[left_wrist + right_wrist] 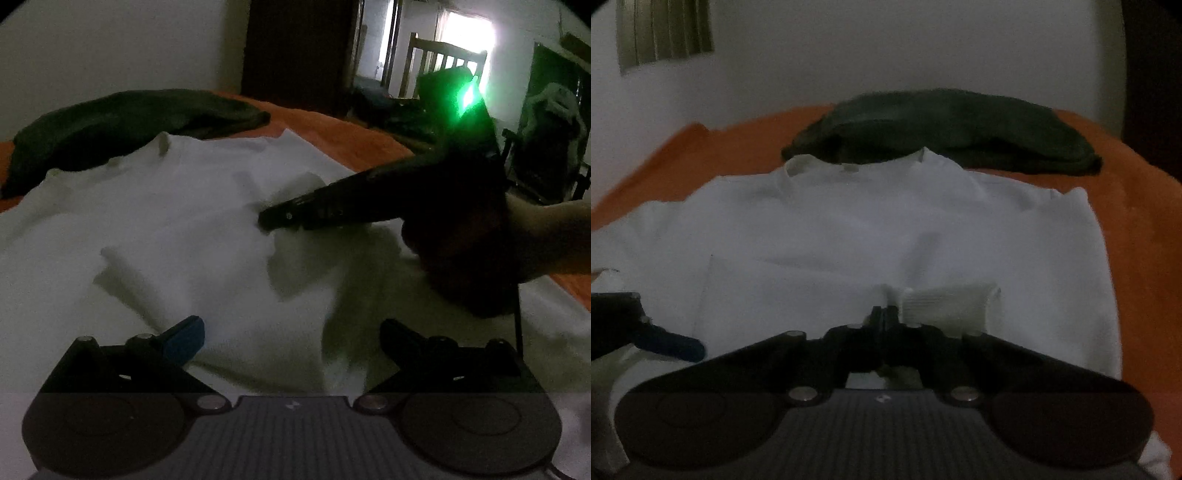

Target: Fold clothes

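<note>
White shirt [886, 229] lies spread on the orange bed [1137, 206]; right gripper [884, 314] pinches what seems its cuff, likely to fold inward; left gripper [291, 332] hovers spread

The room is dim, with plain pale walls [886, 48]. High on the wall, at the upper left of the right wrist view, hangs a small window covered by a greenish pleated curtain [665, 33]. An orange bedspread [1137, 206] covers the bed, running to its far edge against the wall. In the left wrist view a dark wooden door [299, 48] stands behind the bed's far edge. To its right an open doorway [465, 40] lets in bright daylight, the strongest light in the room. A wooden slatted frame [443, 62] stands before that brightness. At the far right a dark rack [550, 122] holds hanging cloth, blurred.
</note>
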Available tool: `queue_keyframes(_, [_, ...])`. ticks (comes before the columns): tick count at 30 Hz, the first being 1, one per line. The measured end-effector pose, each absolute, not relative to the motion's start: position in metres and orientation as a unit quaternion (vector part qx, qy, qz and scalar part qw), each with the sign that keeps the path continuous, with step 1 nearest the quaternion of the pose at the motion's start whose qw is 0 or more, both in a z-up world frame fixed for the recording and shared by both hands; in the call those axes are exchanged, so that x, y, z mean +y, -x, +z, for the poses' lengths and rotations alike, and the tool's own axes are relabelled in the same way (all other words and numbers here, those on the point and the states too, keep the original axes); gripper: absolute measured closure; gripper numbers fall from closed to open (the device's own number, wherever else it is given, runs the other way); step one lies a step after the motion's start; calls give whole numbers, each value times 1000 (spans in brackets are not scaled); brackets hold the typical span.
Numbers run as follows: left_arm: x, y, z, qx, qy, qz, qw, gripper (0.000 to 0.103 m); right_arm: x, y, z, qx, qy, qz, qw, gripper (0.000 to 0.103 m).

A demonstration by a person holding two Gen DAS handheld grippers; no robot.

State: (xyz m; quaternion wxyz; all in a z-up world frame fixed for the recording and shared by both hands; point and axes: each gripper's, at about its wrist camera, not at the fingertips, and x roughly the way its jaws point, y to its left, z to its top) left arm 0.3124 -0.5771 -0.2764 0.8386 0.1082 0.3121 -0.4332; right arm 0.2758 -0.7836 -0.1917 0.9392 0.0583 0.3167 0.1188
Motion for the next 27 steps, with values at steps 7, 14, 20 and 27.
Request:
queue_keyframes(7, [-553,-301,-235,292,-23,-455,841,1,-786,-239,-155,278,-76,105,952,86])
queue_keyframes(14, [-531,-371,-213,306,10,-416,856,1,-756,-185,-155,292,-107,110,944,87])
queue_keyframes(20, [-530,-402,-231,364,16,-338,868,1,-725,-178,-148,300,-77,144,940,91])
queue_keyframes(27, [-530,-420,-257,409,6,-239,881,1,-694,-178,-161,356,-45,168,918,91])
